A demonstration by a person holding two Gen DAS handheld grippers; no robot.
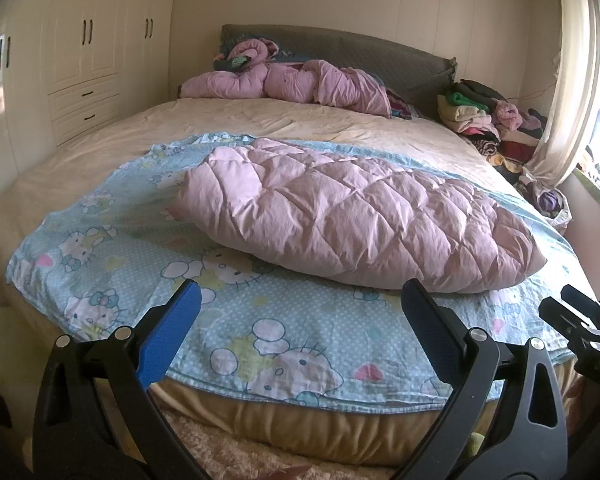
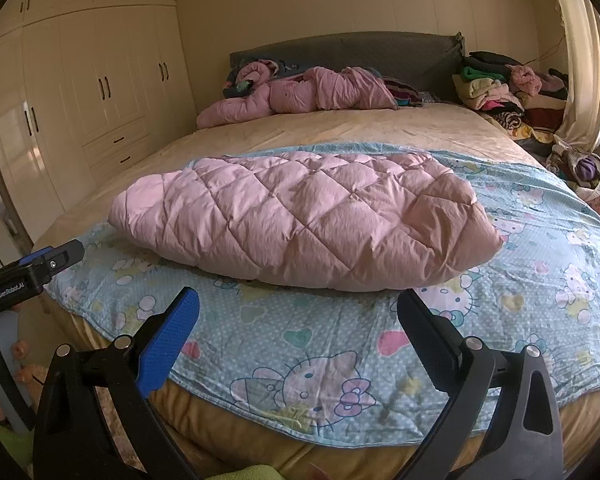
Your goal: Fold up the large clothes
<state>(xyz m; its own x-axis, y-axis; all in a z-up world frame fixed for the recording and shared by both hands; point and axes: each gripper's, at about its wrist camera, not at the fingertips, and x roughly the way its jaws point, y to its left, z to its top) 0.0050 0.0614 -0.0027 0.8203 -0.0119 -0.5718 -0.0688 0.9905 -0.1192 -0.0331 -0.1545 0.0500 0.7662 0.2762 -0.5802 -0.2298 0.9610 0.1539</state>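
Nearest the lens, the left gripper (image 1: 300, 300) hangs over the foot of the bed with its blue-padded fingers (image 1: 172, 332) spread wide apart and nothing between them; the right gripper (image 2: 298, 308) hangs just beside it, likewise spread wide and empty. Both sit short of the near edge of the blue Hello Kitty sheet (image 1: 236, 312), which drapes over the foot of the tan mattress (image 1: 300, 416) and leaves a bare strip of sheet between the fingertips and the task's thing. That thing, a pink quilted coat (image 1: 352, 216), lies folded into a puffy oblong across the middle of the sheet, its long side running left to right, with sheet showing all around it. From left to right beyond it: a cream wardrobe (image 1: 84, 40) with dark handles and drawers stands along the left wall, bare beige bedding (image 1: 300, 120) stretches to the grey headboard (image 1: 340, 52), a second pink padded garment (image 1: 284, 84) lies crumpled against that headboard, and a heap of mixed clothes (image 1: 488, 120) is stacked at the bed's far right corner beside a pale curtain (image 1: 572, 80). In the right wrist view the other gripper's body at the left edge bears the white lettering "GenRobot.AI" (image 2: 11, 290).
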